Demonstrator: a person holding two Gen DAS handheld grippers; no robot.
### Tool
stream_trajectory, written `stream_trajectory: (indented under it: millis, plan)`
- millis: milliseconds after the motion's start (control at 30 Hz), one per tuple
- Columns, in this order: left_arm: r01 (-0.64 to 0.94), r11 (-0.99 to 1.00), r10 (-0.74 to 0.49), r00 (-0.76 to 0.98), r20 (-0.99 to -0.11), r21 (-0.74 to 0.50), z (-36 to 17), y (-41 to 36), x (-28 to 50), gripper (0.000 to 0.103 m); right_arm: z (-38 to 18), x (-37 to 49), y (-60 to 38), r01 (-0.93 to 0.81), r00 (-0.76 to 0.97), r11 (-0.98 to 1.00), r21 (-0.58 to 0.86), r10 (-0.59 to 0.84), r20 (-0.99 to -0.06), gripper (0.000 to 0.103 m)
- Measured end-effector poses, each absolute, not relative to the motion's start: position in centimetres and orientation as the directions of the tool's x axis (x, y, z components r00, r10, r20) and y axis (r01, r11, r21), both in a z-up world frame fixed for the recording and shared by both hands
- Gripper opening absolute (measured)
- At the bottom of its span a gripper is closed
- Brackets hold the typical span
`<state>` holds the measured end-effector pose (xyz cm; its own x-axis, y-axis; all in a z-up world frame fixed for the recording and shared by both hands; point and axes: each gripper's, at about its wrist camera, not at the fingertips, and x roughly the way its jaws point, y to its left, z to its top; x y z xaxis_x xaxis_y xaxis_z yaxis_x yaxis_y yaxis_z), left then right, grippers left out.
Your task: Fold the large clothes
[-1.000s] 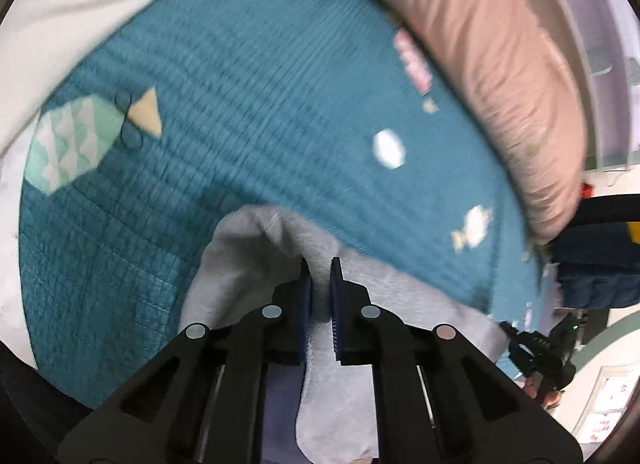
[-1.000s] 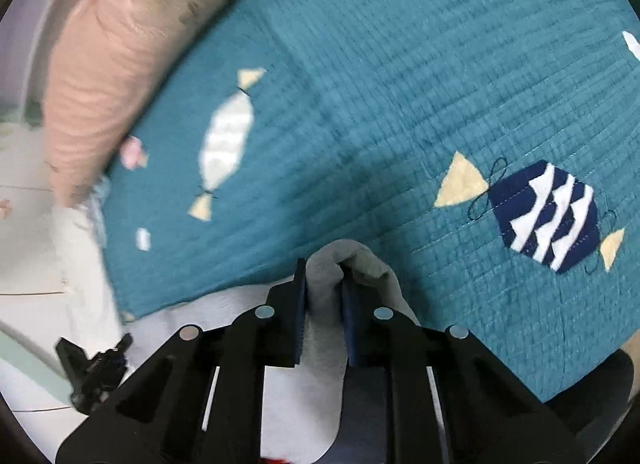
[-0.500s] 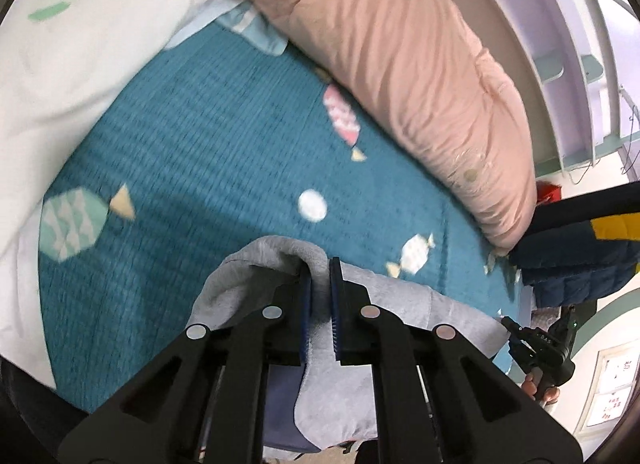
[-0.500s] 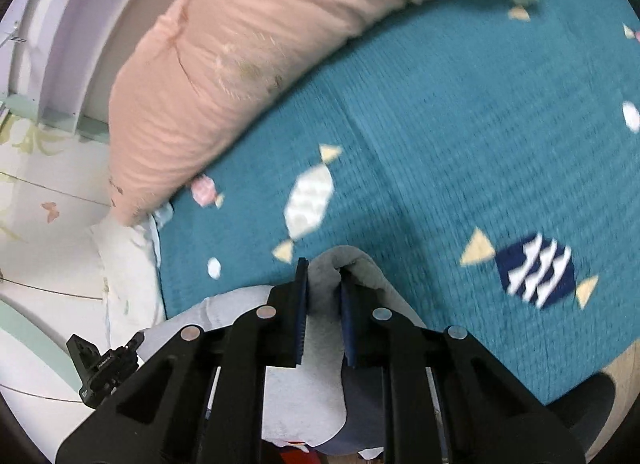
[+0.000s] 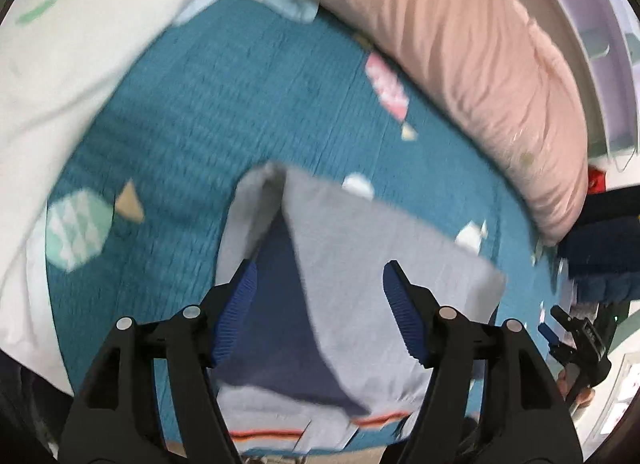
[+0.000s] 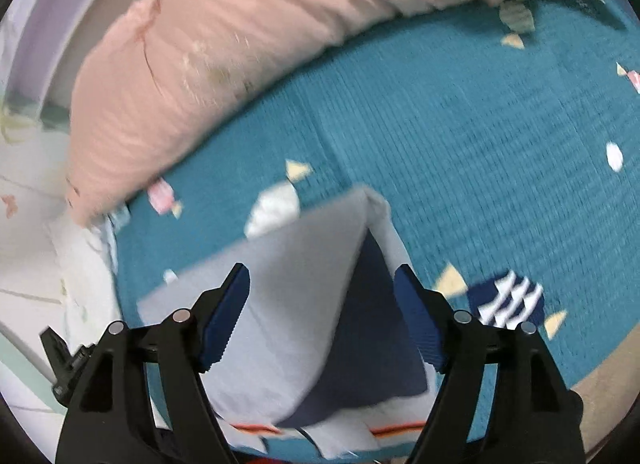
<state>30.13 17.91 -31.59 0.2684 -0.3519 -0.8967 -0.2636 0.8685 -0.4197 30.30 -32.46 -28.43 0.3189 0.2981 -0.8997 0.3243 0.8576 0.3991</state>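
A grey garment with a navy panel and an orange stripe at its hem lies folded over on the teal quilt, seen in the left wrist view and the right wrist view. My left gripper is open, jaws wide apart, just above the garment and holding nothing. My right gripper is also open and empty above the garment's other top corner. The right gripper's tip shows at the far right of the left wrist view.
The teal quilt with fish and candy patches covers the bed. A long pink pillow lies along the far side, also in the right wrist view. A white duvet is at the left. Dark blue fabric sits at the right.
Both grippers opened and let go of the grey garment's corners. The garment dropped onto the quilt in a folded shape. Both grippers drew back a little.
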Motion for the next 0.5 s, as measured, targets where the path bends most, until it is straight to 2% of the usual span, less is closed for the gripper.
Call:
stream_trajectory:
  millis: [267, 400, 500]
  plan:
    - [-0.246, 0.891, -0.347, 0.170, -0.922, -0.381, -34.7, 16.7, 24.0, 0.067, -33.4, 24.0, -31.1, 0.333, 0.178, 0.876, 0.349, 0.305, -0.936, 0.072]
    - [-0.250, 0.910, -0.311, 0.120, -0.943, -0.332, -35.9, 15.9, 22.0, 0.068, -35.3, 21.7, -30.7, 0.370, 0.150, 0.847, 0.381, 0.350, -0.925, 0.072]
    - [-0.269, 0.891, -0.348, 0.114, -0.931, -0.366, -37.2, 15.9, 21.8, 0.067, -36.2, 21.4, -30.7, 0.383, 0.153, 0.838, 0.390, 0.359, -0.921, 0.071]
